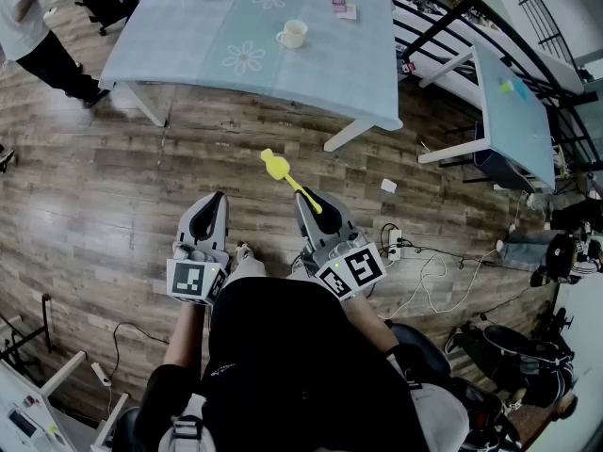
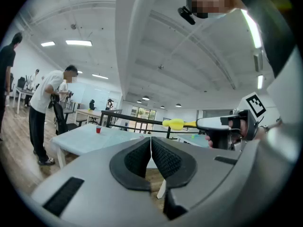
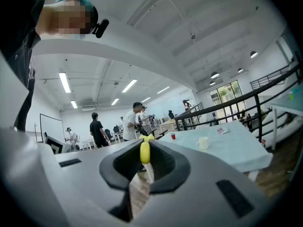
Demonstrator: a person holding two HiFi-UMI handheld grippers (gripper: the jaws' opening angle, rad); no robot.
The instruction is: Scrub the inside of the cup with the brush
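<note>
While right gripper point(image 1: 311, 199) pinches brush point(image 1: 276, 166), left gripper point(image 2: 151, 143) pressed together; its view misses cup point(image 1: 293, 34) on table point(image 1: 330, 69).

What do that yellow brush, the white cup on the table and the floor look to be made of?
The yellow brush: likely plastic or silicone, given its uniform bright colour and smooth matte look. The white cup: probably glazed ceramic, with a thick wall and handle; it could be plastic. The floor: wood or wood-look laminate, showing plank seams and grain.
</note>
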